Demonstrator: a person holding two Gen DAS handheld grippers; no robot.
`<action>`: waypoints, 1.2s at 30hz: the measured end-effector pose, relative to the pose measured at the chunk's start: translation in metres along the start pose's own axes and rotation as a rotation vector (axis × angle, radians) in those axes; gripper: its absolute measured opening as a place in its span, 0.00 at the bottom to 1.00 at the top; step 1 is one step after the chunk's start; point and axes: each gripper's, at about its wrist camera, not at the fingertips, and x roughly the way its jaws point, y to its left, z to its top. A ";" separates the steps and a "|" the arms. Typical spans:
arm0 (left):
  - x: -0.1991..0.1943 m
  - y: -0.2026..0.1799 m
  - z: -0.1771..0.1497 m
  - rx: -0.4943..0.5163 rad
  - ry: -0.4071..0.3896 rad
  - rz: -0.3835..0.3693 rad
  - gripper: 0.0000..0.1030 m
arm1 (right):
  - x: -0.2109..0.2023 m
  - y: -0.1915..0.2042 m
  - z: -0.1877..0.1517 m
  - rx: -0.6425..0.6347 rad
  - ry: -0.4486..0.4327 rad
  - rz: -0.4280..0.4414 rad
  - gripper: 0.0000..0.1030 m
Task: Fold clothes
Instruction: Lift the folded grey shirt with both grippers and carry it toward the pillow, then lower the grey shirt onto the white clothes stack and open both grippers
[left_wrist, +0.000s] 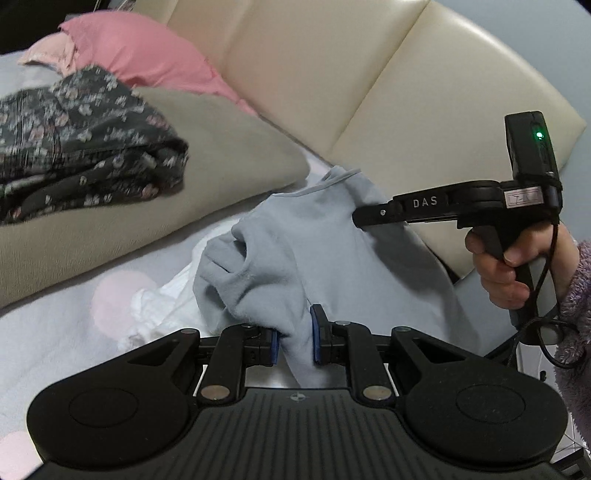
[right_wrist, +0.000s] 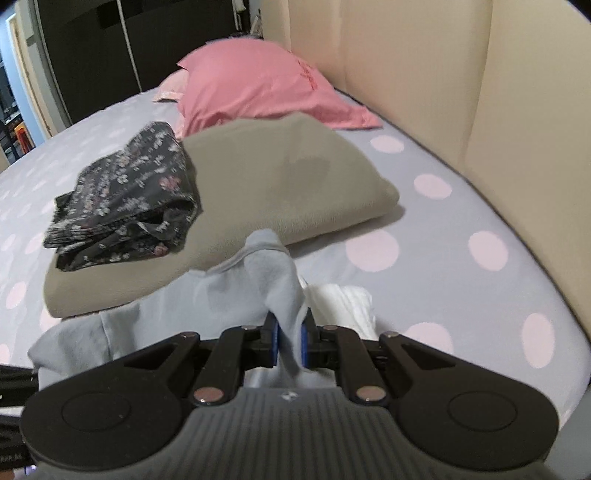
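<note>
The left hand-held gripper (left_wrist: 294, 341) is pinching a bunched fold of the pale blue soft-knit garment (left_wrist: 295, 251) between its blue pads, and the cloth is draping away from it over the bed. The right hand-held gripper (right_wrist: 289, 341) is likewise clamping a ridge of the same pale blue garment (right_wrist: 273, 280); in the left wrist view its black body is reaching across the garment's far edge, with a hand (left_wrist: 506, 269) in a fuzzy purple sleeve (left_wrist: 576, 314) wrapping its grip. The garment is lying on the lilac bedsheet with pink dots (right_wrist: 424, 258), partly over a crumpled white cloth (right_wrist: 347, 302). Behind it a folded olive-grey blanket (right_wrist: 277, 184) is carrying a dark floral garment (right_wrist: 122, 199), with a pink pillow (right_wrist: 258, 88) against the cream padded headboard (right_wrist: 480, 92).
</note>
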 end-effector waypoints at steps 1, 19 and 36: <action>-0.001 0.002 0.001 -0.008 0.006 -0.006 0.15 | 0.004 -0.001 -0.001 0.011 0.008 -0.004 0.13; -0.055 -0.018 0.015 0.155 -0.085 0.050 0.23 | -0.065 0.003 -0.023 0.058 -0.103 -0.041 0.21; 0.020 0.006 0.004 0.170 0.055 0.101 0.22 | 0.028 -0.039 -0.029 0.233 -0.029 -0.055 0.07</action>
